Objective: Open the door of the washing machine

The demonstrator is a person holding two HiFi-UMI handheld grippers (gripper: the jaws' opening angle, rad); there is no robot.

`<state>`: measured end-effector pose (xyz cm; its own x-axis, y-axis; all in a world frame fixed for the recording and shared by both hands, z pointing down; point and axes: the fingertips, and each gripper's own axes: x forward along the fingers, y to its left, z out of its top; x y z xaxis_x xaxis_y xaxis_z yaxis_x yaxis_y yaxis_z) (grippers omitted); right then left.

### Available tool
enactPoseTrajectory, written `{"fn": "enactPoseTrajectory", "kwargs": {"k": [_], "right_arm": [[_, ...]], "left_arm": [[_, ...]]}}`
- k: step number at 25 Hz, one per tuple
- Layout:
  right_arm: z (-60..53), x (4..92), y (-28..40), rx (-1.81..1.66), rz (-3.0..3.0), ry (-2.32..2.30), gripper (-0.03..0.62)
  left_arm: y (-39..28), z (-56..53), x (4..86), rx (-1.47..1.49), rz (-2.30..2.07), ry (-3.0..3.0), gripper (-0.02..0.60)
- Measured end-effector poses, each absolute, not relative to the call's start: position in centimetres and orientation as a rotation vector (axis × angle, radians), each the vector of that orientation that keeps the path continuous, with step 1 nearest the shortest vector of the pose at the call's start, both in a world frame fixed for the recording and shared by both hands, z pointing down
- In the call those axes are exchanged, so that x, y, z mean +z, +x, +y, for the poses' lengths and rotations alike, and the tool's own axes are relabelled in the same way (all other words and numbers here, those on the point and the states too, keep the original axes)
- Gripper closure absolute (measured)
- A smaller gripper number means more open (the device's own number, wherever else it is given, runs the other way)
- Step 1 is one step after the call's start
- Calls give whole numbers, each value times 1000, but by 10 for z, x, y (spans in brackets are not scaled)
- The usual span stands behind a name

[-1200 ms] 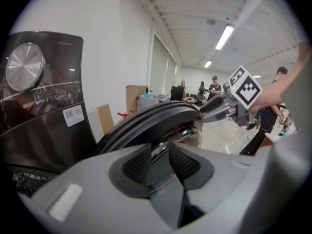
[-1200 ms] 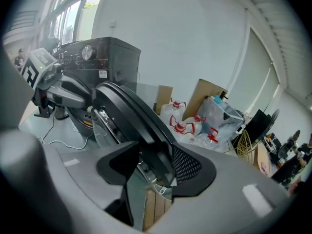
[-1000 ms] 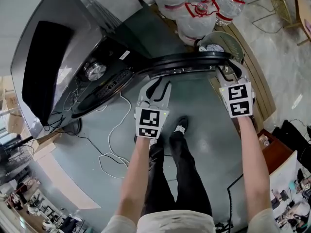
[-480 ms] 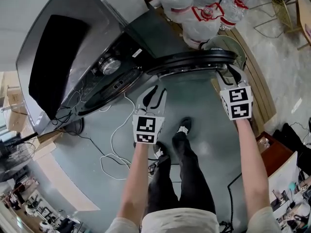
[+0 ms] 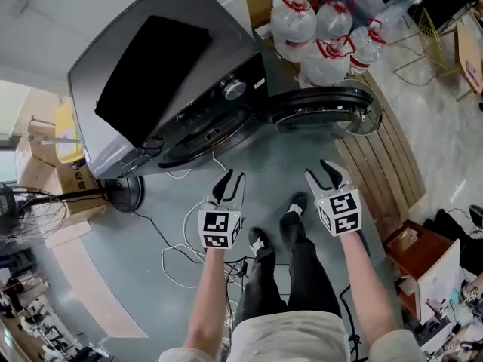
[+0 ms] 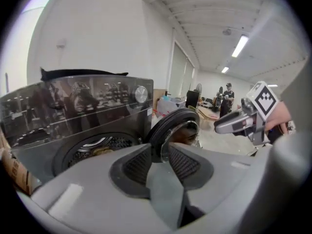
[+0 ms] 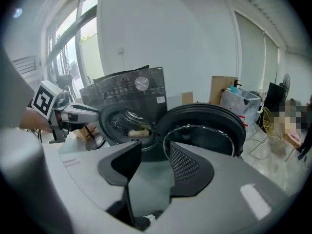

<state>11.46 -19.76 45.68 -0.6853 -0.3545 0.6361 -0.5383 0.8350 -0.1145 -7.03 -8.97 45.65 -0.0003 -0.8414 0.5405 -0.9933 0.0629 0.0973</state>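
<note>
Plainly, the round, dark-rimmed door of the washing machine stands swung wide open to the right of the drum opening (glass bowl showing). Bare grey floor separates its rim from both grippers. The left gripper and right gripper have their jaws apart, holding nothing.

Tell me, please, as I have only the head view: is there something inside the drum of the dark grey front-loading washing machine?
Observer: Yes. The right gripper view looks into the drum of the dark grey washing machine, and a pale yellowish item lies inside.
Operator: Do the grippers hold anything?
Observer: No. The left gripper has its jaws apart with nothing between the pads.
Operator: And the right one?
Observer: The right gripper is open and empty too.
</note>
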Motion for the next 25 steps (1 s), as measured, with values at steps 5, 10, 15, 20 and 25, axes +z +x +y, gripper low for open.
{"fn": "enactPoseTrajectory", "kwargs": {"k": [5, 10, 15, 20, 25], "right_arm": [[-114, 413, 83, 407, -2437, 618, 418], [-47, 377, 77, 405, -2470, 629, 418], [3, 354, 86, 389, -2480, 636, 418], [27, 328, 91, 388, -2509, 673, 418], [40, 313, 97, 419, -2538, 726, 418]], "left_arm": [[-91, 8, 423, 407, -1948, 1742, 410], [-89, 71, 392, 348, -1967, 1708, 410], [-77, 107, 355, 237, -1939, 1723, 410], [-72, 127, 325, 231, -1952, 1739, 410], [-65, 143, 312, 211, -1973, 1728, 410]]}}
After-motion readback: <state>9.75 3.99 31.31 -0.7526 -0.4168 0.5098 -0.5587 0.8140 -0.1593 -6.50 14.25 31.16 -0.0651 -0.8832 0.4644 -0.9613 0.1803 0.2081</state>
